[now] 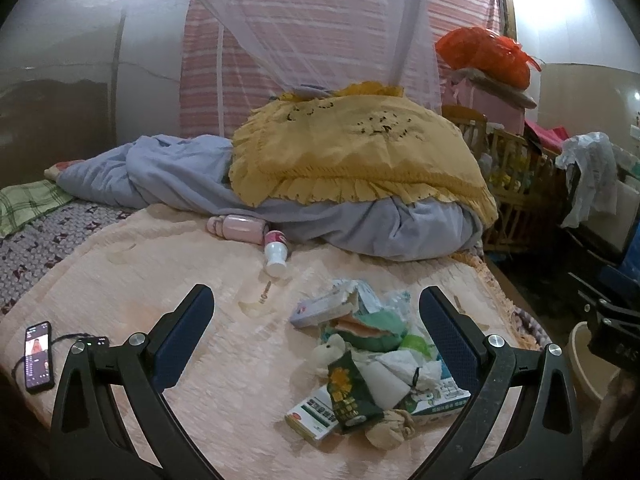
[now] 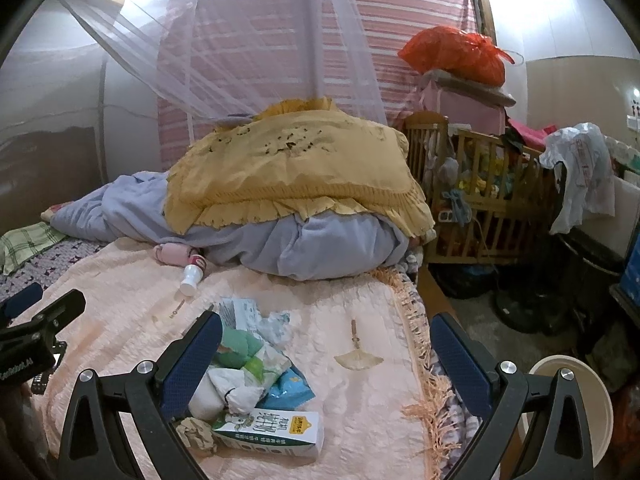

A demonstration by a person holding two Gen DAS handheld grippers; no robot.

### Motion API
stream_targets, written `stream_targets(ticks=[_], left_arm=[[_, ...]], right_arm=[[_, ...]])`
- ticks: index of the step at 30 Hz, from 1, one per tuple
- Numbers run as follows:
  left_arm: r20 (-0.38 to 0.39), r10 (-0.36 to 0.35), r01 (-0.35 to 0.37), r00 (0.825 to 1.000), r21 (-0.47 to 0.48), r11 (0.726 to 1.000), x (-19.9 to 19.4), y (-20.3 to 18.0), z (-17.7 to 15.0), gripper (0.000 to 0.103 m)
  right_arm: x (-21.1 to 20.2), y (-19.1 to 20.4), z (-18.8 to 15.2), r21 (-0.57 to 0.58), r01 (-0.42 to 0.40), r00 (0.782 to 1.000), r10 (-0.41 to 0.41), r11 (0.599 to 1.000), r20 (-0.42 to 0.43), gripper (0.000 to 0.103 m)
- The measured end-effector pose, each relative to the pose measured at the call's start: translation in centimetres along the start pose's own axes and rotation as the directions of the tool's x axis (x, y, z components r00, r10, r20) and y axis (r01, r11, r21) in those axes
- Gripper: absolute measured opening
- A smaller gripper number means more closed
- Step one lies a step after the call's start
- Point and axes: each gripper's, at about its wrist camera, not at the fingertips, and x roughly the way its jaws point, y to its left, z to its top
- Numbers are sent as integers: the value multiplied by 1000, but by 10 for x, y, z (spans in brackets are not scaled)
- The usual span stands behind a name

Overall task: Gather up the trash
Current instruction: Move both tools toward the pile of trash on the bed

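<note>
A pile of trash lies on the pink bedspread: small cartons, crumpled tissue, a green snack wrapper, plastic bags. My left gripper is open and empty above the bed, the pile between its fingers toward the right one. The pile also shows in the right wrist view, with a milk carton at its front. My right gripper is open and empty, its left finger over the pile. A small white bottle lies farther back near the bedding.
A phone with a cable lies at the bed's left. Heaped blue and yellow bedding fills the far bed. A wooden crib stands right of the bed. A cream bin stands on the floor at the right.
</note>
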Motion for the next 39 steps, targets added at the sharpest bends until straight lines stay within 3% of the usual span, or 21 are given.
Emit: stream_targets(ticks=[14, 39], left_arm=[[44, 46, -46, 998, -3, 999, -10, 12, 10, 102], [44, 55, -56, 997, 6, 998, -14, 17, 10, 102]], right_arm=[[-5, 6, 6, -2, -28, 999, 28, 1000, 23, 103], [-8, 9, 8, -3, -48, 999, 48, 999, 22, 103]])
